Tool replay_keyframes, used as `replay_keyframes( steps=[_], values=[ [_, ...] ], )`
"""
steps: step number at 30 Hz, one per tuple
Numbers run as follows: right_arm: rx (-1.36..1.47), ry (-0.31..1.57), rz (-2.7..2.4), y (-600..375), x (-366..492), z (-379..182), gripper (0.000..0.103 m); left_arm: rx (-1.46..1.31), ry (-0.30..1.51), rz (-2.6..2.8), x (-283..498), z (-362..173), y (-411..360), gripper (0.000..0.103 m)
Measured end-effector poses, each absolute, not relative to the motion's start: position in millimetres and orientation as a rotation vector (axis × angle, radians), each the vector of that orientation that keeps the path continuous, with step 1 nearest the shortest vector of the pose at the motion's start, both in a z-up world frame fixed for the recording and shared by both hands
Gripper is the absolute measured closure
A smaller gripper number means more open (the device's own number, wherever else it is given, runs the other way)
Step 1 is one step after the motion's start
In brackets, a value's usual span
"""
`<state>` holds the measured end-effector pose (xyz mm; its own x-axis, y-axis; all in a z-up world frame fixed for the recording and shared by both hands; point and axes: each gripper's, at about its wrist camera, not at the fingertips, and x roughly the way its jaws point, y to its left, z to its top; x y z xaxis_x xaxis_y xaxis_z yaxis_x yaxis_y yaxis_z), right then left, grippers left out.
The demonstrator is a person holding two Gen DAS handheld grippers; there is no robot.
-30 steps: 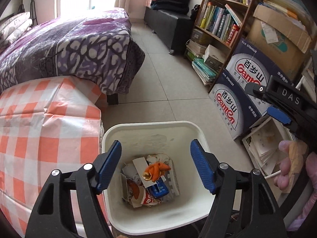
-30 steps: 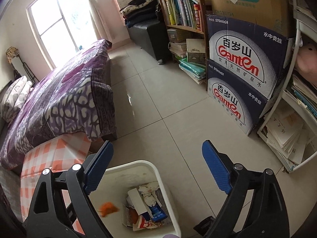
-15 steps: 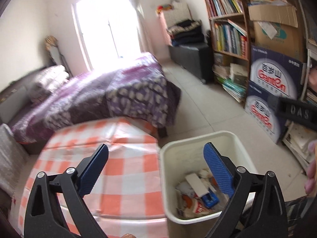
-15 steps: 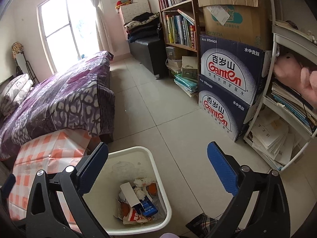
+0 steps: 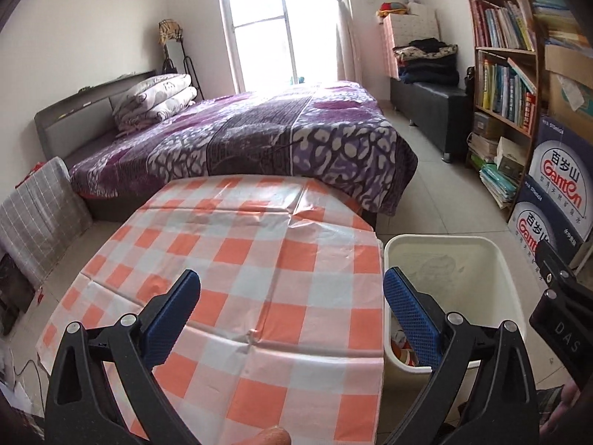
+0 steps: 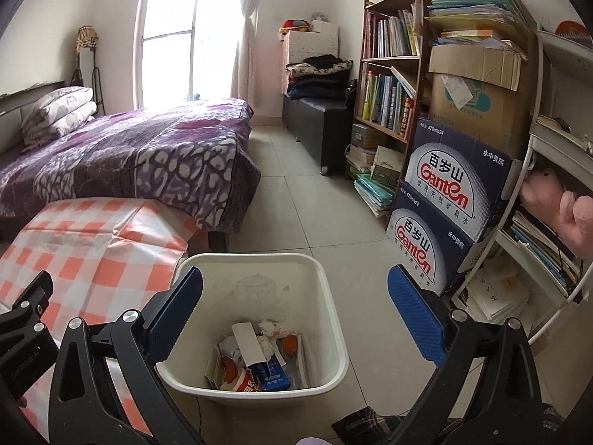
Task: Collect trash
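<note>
A white waste bin [image 6: 259,259] stands on the tiled floor beside a table with an orange-and-white checked cloth [image 5: 259,278]. Inside the bin lies a heap of trash [image 6: 259,356]: crumpled paper, a white card, a blue carton, a red-and-white cup and an orange scrap. My right gripper [image 6: 294,315] hangs open above the bin with nothing between its blue pads. My left gripper [image 5: 292,311] is open over the bare cloth, and the bin [image 5: 444,244] sits to its right. The other gripper's black body [image 5: 559,315] shows at the right edge of the left wrist view.
A bed with a purple patterned cover [image 5: 278,137] lies behind the table. Along the right wall stand a bookshelf [image 6: 389,85], stacked blue water cartons [image 6: 444,204], a white rack of papers [image 6: 537,259] and a dark bench [image 6: 318,122]. Open tiled floor [image 6: 296,193] runs between bed and shelves.
Both grippers pulled back and tilted up from the bin with wider jaws. The left one swung left over the checked cloth. An orange scrap seen falling now lies in the bin.
</note>
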<state>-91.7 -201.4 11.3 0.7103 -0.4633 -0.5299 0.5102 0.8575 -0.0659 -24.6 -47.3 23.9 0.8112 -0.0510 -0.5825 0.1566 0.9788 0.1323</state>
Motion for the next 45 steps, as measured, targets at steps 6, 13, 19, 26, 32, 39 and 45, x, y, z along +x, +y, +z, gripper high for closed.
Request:
replay_keyframes(
  steps=[6, 13, 19, 26, 32, 39, 45],
  values=[
    [0.064, 0.61, -0.495, -185.1, -80.0, 2.4, 0.007, 0.179, 0.649, -0.102, -18.2, 11.4, -37.2, 0.007],
    [0.053, 0.635, -0.472, -176.2, -73.2, -3.8, 0.007, 0.169, 0.665, -0.091, -10.4, 4.6, -32.1, 0.007],
    [0.058, 0.649, -0.461, -176.7, -71.1, -6.7, 0.007, 0.153, 0.686, -0.095, -5.7, 1.8, -30.2, 0.007],
    [0.063, 0.653, -0.453, -178.5, -70.9, -7.0, 0.007, 0.161, 0.687, -0.104, -6.7, 0.2, -33.6, 0.007],
    [0.066, 0.658, -0.454, -178.5, -71.0, -7.4, 0.007, 0.163, 0.685, -0.104, -7.5, 0.0, -34.5, 0.007],
    [0.066, 0.66, -0.453, -178.0, -70.4, -8.0, 0.007, 0.162, 0.688, -0.1, -7.0, -0.5, -35.1, 0.007],
    [0.067, 0.663, -0.452, -177.4, -70.0, -8.8, 0.007, 0.16, 0.691, -0.1, -6.5, -0.7, -35.4, 0.007]
  ],
)
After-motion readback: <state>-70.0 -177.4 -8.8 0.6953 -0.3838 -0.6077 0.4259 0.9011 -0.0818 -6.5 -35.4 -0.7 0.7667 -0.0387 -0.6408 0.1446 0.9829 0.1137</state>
